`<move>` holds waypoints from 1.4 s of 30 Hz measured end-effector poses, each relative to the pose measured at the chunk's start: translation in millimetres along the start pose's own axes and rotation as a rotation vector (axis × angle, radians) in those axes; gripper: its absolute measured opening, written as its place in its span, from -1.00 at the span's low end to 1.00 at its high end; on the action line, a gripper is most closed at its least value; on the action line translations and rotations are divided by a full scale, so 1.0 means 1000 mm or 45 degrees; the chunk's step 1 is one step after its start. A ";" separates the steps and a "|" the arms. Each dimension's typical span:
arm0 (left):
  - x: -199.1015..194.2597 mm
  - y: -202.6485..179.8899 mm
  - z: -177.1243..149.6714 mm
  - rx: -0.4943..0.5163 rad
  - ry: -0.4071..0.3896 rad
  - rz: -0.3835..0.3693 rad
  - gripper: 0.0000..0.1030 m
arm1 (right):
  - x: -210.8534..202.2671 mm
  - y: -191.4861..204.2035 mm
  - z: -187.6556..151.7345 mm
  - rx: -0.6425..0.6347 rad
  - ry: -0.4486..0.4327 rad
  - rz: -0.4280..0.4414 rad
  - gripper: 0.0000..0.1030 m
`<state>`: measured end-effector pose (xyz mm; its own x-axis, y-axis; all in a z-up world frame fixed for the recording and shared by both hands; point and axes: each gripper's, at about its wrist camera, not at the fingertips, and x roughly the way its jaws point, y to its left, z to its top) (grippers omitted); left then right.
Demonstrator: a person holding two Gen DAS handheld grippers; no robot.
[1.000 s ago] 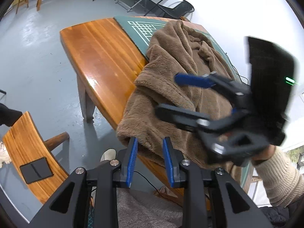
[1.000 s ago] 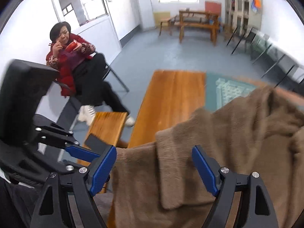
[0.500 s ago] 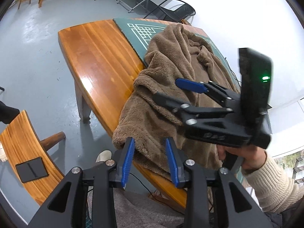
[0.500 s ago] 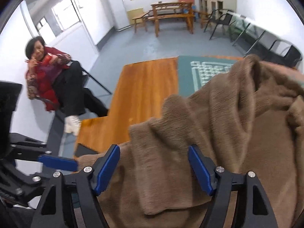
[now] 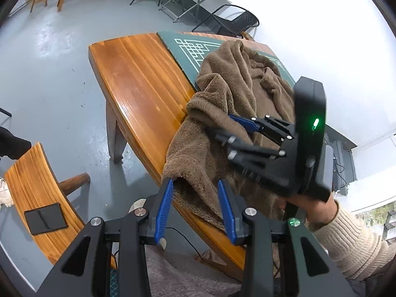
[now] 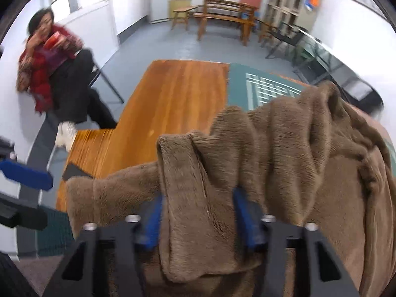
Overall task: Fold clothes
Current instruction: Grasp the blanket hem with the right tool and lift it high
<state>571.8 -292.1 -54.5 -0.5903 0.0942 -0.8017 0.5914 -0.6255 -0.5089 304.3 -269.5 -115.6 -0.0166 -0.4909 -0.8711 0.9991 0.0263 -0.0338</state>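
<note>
A brown fleece garment (image 5: 230, 113) lies crumpled on the wooden table (image 5: 138, 81), one edge hanging over the near side. My left gripper (image 5: 195, 198) is open, its blue fingers either side of the garment's hanging corner. My right gripper (image 5: 222, 126) shows in the left wrist view, pushed into the fleece further along the edge. In the right wrist view the right gripper (image 6: 198, 212) has a thick fold of the garment (image 6: 272, 163) between its blue fingers, which have narrowed on it and press into the fleece.
A green mat with a white grid (image 5: 195, 49) lies under the garment's far part. A wooden stool (image 5: 34, 193) with a black phone (image 5: 45, 219) stands left of the table. A seated person in red (image 6: 49, 69) is beyond the table's far left. Benches and chairs (image 6: 222, 17) stand at the back.
My right gripper moved forward into the garment and its fingers narrowed on a fold. My left gripper opened a little wider and came up to the hanging corner.
</note>
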 end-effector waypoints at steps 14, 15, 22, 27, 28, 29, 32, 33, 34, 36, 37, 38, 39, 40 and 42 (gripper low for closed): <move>0.010 -0.018 0.007 0.025 0.002 -0.061 -0.18 | -0.093 -0.088 -0.006 0.567 -0.279 0.091 -0.65; 0.012 -0.020 0.008 0.030 0.005 -0.066 -0.18 | -0.103 -0.097 -0.004 0.606 -0.316 0.126 -0.66; 0.018 -0.048 0.026 0.126 -0.004 -0.107 -0.18 | -0.198 -0.154 0.035 0.756 -0.673 0.318 -0.68; 0.034 -0.070 0.056 0.190 -0.012 -0.085 -0.18 | -0.257 -0.195 0.059 0.847 -0.880 0.403 -0.68; 0.037 -0.074 0.062 0.203 -0.013 -0.078 -0.18 | -0.262 -0.202 0.062 0.872 -0.902 0.415 -0.68; 0.041 -0.078 0.069 0.215 -0.014 -0.072 -0.16 | -0.269 -0.212 0.063 0.901 -0.926 0.417 -0.68; 0.051 -0.091 0.088 0.253 -0.017 -0.053 -0.10 | -0.288 -0.235 0.061 0.961 -0.988 0.354 -0.68; 0.055 -0.095 0.096 0.262 -0.017 -0.045 -0.10 | -0.295 -0.246 0.057 0.999 -1.019 0.351 -0.68; 0.062 -0.099 0.106 0.263 -0.013 -0.033 -0.09 | -0.299 -0.254 0.053 1.035 -1.042 0.356 -0.68; 0.076 -0.107 0.124 0.267 -0.005 -0.009 -0.09 | -0.310 -0.269 0.043 1.101 -1.082 0.328 -0.68; 0.085 -0.111 0.131 0.273 0.001 0.001 -0.09 | -0.317 -0.277 0.036 1.133 -1.105 0.304 -0.68; 0.094 -0.116 0.138 0.279 0.006 0.012 -0.07 | -0.323 -0.284 0.029 1.167 -1.137 0.279 -0.68; 0.103 -0.121 0.145 0.284 0.012 0.023 -0.06 | -0.328 -0.290 0.019 1.206 -1.171 0.250 -0.68; 0.112 -0.125 0.152 0.290 0.017 0.033 -0.03 | -0.333 -0.297 0.008 1.247 -1.206 0.220 -0.68; 0.130 -0.134 0.166 0.302 0.028 0.055 0.03 | -0.340 -0.307 -0.022 1.347 -1.232 0.140 -0.68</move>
<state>325.0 -324.4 -38.2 -0.5538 0.0785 -0.8290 0.4689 -0.7932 -0.3884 2.6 -91.4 180.2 -0.3350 -0.9283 -0.1614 0.5605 -0.3341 0.7578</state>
